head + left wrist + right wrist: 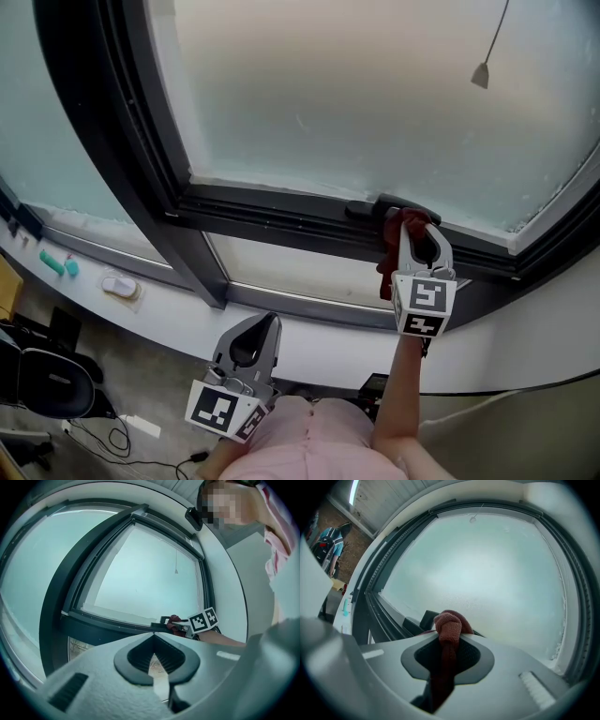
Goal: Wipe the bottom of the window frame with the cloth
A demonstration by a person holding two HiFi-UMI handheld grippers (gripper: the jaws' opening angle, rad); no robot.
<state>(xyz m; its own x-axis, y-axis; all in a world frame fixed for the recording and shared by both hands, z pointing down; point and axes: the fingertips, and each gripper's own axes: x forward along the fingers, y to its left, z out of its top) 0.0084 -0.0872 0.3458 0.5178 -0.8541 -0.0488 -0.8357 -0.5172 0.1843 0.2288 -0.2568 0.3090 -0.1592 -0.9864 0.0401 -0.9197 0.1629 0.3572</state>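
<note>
The dark window frame (281,211) runs under a frosted pane (356,103). My right gripper (412,232) is shut on a red-brown cloth (401,225), and the bunched cloth rests on the frame's bottom rail beside a black handle (375,204). In the right gripper view the cloth (449,623) bulges out of the jaws of the right gripper (450,637), against the rail. My left gripper (255,330) hangs low by the white sill, shut and holding nothing. The left gripper view shows the left gripper (153,637) with its jaws together, and the cloth (174,620) far off.
A white sill (178,323) curves below the window, with a teal object (52,264) and a small white object (120,284) on it. A blind cord pull (481,75) hangs before the glass. A black chair (42,380) and cables (122,433) are on the floor at left.
</note>
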